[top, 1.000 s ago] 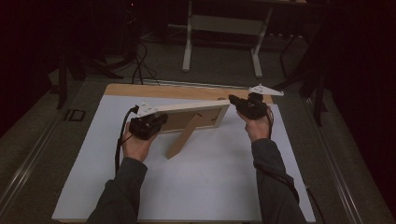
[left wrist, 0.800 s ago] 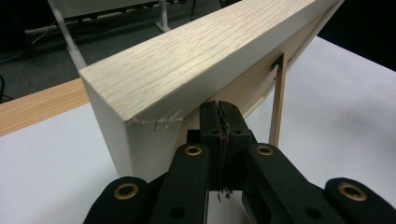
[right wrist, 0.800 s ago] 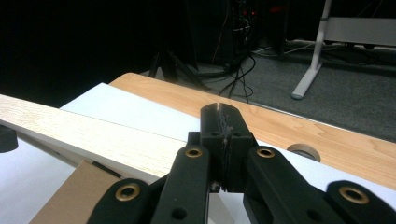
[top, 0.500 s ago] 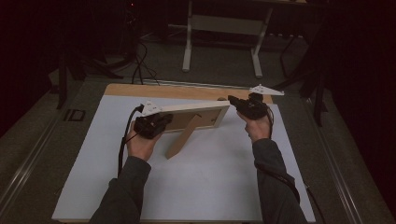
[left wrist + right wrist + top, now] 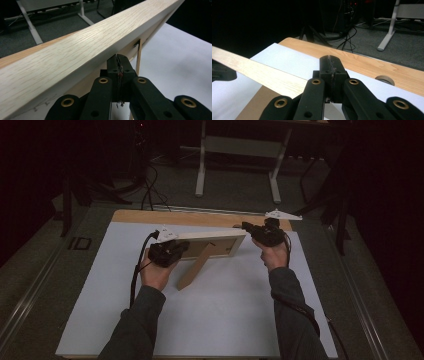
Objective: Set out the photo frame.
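A light wooden picture frame [image 5: 220, 236] stands on the white sheet [image 5: 225, 320], propped by its easel leg [image 5: 192, 267], with its brown back toward me. My left gripper [image 5: 184, 249] is shut at the frame's left end. Its tips [image 5: 119, 56] sit just under the frame's rim [image 5: 75, 55], behind the backing, and nothing shows between the jaws. My right gripper [image 5: 245, 226] is shut at the frame's right end. Its closed tips [image 5: 330, 58] rise beside the frame's corner [image 5: 262, 72], gripping nothing that I can see.
The white sheet covers most of a wooden tabletop [image 5: 200, 217], which has a round cable hole [image 5: 384, 80] near its far edge. Beyond the table lie floor cables [image 5: 150, 190] and the white legs of a stand [image 5: 200, 175]. Dark surroundings lie on both sides.
My left gripper has edged slightly to the right along the frame's back. The right gripper and the frame have stayed put.
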The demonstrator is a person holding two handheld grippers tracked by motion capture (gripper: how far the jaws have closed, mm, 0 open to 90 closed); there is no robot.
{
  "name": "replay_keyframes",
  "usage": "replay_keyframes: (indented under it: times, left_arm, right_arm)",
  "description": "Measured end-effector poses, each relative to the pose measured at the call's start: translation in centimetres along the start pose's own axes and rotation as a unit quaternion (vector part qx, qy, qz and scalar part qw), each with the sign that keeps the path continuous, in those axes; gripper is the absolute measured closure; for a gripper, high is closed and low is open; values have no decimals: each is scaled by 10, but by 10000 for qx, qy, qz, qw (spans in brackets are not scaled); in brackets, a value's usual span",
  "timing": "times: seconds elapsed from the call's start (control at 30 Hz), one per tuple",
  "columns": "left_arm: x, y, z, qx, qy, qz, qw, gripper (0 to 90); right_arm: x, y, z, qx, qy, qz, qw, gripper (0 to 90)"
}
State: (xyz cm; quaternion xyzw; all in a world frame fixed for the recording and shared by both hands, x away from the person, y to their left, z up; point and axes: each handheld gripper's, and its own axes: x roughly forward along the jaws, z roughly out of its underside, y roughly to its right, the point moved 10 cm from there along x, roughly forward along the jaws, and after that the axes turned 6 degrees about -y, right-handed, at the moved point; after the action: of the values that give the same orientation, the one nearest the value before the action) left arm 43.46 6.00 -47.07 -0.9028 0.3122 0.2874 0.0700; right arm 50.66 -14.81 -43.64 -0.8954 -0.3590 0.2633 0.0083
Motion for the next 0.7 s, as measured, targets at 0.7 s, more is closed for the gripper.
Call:
replay_keyframes:
  times: [0.7]
  left_arm:
    - [16,17,-18,-4,28,115,9999,900]
  right_arm:
    - [-2,-14,9,-108,-23,-333,9994,896]
